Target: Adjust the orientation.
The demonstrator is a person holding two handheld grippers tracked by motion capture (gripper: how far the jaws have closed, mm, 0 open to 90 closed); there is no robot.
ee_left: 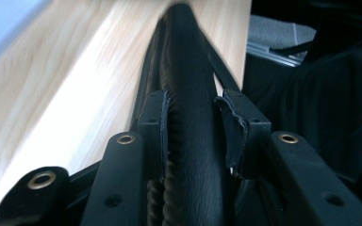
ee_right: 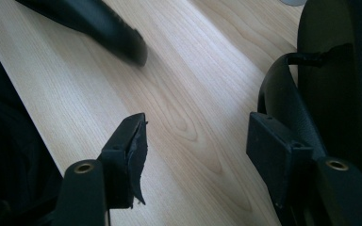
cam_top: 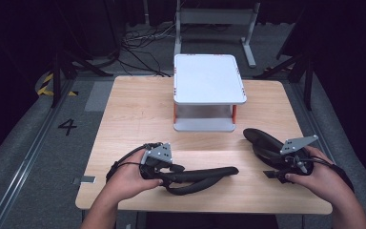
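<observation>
High view: the left claw (cam_top: 171, 172) pinches a long black padded piece (cam_top: 205, 175) lying on the counter (cam_top: 133, 114), in front of the white stand (cam_top: 208, 78). Left gripper view: pads (ee_left: 153, 117) press its sides. Right gripper view: right claw (ee_right: 195, 146) spread, beside a second black piece (ee_right: 339, 61).

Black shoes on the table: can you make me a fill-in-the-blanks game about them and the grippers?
1. The left gripper is shut on a ___ shoe.
2. Beside the other shoe, the right gripper has its jaws ___.
3. The white rack stands on a table made of ___.
Missing words: black; open; wood.
</observation>
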